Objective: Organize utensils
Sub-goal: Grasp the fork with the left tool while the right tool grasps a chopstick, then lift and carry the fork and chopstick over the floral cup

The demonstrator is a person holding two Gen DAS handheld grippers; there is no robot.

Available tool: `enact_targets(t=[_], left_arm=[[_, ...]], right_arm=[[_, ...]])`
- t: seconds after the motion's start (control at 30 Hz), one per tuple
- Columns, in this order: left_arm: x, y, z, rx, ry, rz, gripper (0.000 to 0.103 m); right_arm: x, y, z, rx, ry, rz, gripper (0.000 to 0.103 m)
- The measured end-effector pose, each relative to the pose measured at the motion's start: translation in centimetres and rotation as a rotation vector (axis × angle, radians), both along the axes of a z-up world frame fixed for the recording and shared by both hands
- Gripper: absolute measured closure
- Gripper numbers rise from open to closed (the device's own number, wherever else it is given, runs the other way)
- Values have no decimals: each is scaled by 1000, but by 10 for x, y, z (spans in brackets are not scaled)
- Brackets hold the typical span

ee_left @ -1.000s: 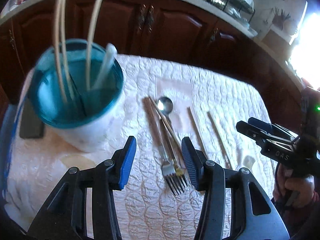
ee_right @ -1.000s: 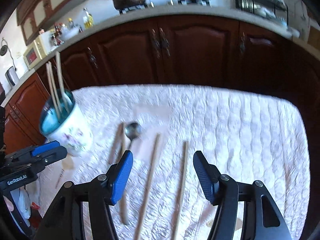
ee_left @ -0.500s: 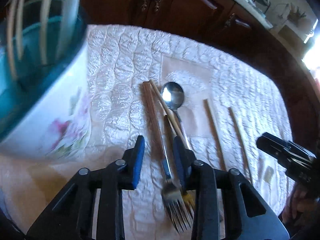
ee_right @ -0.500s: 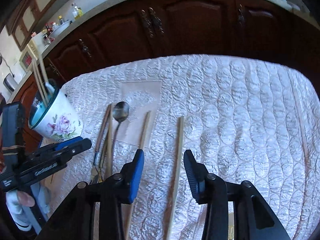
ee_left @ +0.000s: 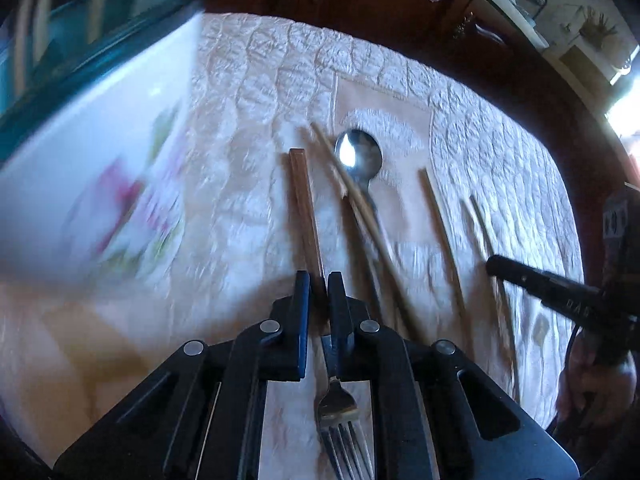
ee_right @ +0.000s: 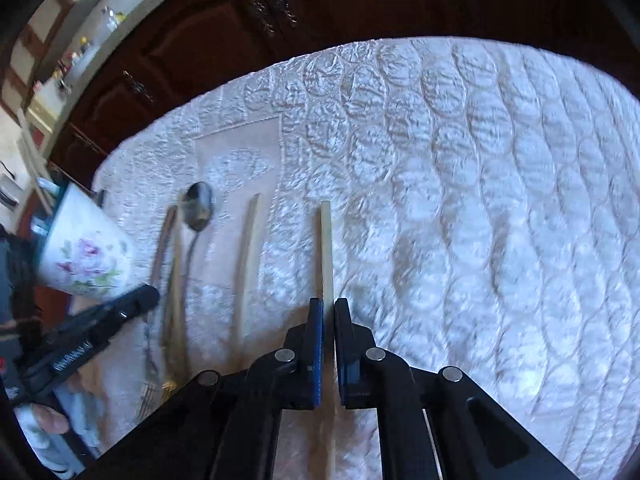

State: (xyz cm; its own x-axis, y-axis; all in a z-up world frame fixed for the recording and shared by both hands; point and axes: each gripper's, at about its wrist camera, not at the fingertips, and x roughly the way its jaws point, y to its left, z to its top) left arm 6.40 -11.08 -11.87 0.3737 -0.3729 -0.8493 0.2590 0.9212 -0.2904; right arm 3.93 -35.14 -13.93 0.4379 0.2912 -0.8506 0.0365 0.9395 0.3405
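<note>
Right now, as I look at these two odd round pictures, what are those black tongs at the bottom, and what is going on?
There is no robot here: a person holds a hand-operated claw in each hand, and a wide-angle camera on each looks along its two fingers. One picture is from the left claw, the other from the right claw.

On the white quilted tablecloth lie a metal spoon, pale wooden chopsticks and a white flowered cup with a teal inside that already holds sticks.

The left claw's jaws are closing on the brown wooden handle of a metal fork. The right claw is shut on a single pale chopstick. Neither looks lifted yet.
</note>
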Motion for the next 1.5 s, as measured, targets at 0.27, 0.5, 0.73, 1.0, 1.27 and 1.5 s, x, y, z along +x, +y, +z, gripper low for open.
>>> enact_targets(t=[0.27,0.5,0.73,1.0,1.27,1.5], left_arm=[[-53,19,0,35,41,-80,96],[-36,17,3,40,38,-47,76],[-7,-2,-1,91,4,-34,74],[-11,18,18,33,-8,-39,94],[-55,61,82,-88,-101,-71,94],[-80,92,118,-141,-173,-52,94]], right_arm=[[-36,0,-3,2,83,69,98],[-25,9,1,-54,59,60,80],[4,17,-5,-89,33,56,92],[-1,32,27,-96,-57,102,98],[-32,30,98,-27,-226,116,98],[-55,38,144,32,-362,130,98]])
